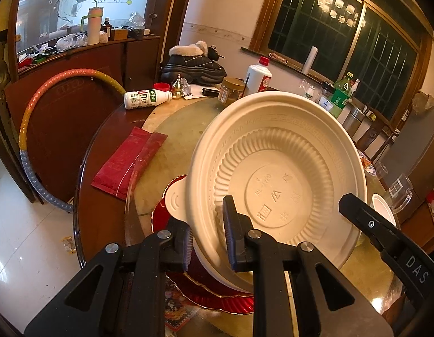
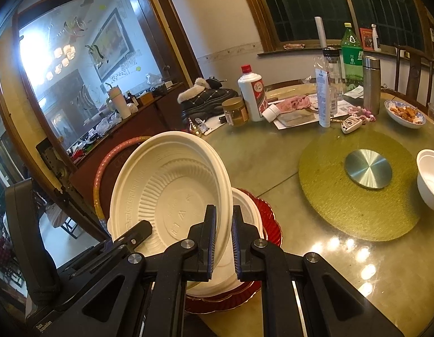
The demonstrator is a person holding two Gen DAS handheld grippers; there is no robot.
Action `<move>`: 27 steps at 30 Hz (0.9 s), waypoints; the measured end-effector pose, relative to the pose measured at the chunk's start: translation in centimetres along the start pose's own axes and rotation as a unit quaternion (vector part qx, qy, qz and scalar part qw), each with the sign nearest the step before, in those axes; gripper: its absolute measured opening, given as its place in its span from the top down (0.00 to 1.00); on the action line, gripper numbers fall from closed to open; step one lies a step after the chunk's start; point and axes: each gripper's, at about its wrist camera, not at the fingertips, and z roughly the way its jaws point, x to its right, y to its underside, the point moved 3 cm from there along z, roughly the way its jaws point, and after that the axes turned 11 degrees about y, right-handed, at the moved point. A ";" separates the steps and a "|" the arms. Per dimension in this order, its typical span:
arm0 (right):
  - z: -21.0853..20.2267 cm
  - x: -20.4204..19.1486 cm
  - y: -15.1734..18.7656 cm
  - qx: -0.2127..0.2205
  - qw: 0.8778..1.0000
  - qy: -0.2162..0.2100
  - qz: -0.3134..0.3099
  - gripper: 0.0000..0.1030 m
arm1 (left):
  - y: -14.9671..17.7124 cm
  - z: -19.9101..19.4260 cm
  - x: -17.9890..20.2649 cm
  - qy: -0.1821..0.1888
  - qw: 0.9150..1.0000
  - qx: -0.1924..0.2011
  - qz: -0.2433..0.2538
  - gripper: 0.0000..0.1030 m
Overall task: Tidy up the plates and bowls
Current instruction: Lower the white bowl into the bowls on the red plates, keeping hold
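The bowl (image 1: 276, 174) hid most of the red plate (image 1: 217, 295) and whatever cream dish lay just beneath it. Its embossed marks were too faint to read. The left gripper (image 1: 208, 238) covered the bowl's near rim. In the right view, the white bowls (image 2: 430, 179) were cut off by the edge, and the mirror's (image 2: 85, 64) glare blurred the shelf clutter.

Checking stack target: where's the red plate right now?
The red plate lies on the table's near edge, directly beneath the cream bowl both claws grip. In the right wrist view its gold-trimmed rim shows left of the gold turntable mat.
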 end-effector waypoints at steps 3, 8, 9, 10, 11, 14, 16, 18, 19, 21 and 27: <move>0.3 -0.1 0.1 -0.005 1.000 -0.001 -0.001 0.90 | 0.1 0.1 -0.2 -0.002 1.000 -0.002 -0.002 0.84; 0.9 -0.5 0.3 -0.016 1.000 0.000 -0.006 0.90 | 0.4 0.5 -0.8 -0.005 1.000 -0.011 -0.006 0.84; 1.1 -0.5 0.4 -0.019 1.000 0.000 -0.007 0.90 | 0.4 0.6 -0.9 -0.006 1.000 -0.013 -0.007 0.84; 1.2 -0.6 0.5 -0.021 1.000 0.000 -0.007 0.90 | 0.4 0.6 -1.0 -0.007 1.000 -0.014 -0.007 0.84; 1.4 -0.6 0.5 -0.023 1.000 0.000 -0.007 0.90 | 0.5 0.7 -1.0 -0.008 1.000 -0.016 -0.007 0.84; 1.6 -0.7 0.6 -0.027 1.000 0.000 -0.007 0.90 | 0.5 0.9 -1.1 -0.008 1.000 -0.022 -0.007 0.84; 1.7 -0.8 0.7 -0.032 0.999 0.001 -0.008 0.90 | 0.5 1.0 -1.2 -0.006 1.000 -0.030 -0.007 0.84; 1.9 -0.7 0.6 -0.042 0.999 0.003 -0.008 0.90 | 0.5 1.2 -1.2 -0.006 0.999 -0.042 -0.003 0.84; 2.0 -0.7 0.6 -0.047 0.999 0.004 -0.008 0.89 | 0.4 1.3 -1.2 -0.005 0.999 -0.049 0.001 0.83; 1.9 -0.5 0.4 -0.058 0.998 0.002 -0.006 0.89 | 0.0 1.4 -1.0 0.001 0.998 -0.065 0.006 0.83; 2.1 -0.1 0.3 -0.071 0.997 -0.005 0.009 0.89 | -0.4 1.7 -0.6 -0.004 0.996 -0.083 0.020 0.83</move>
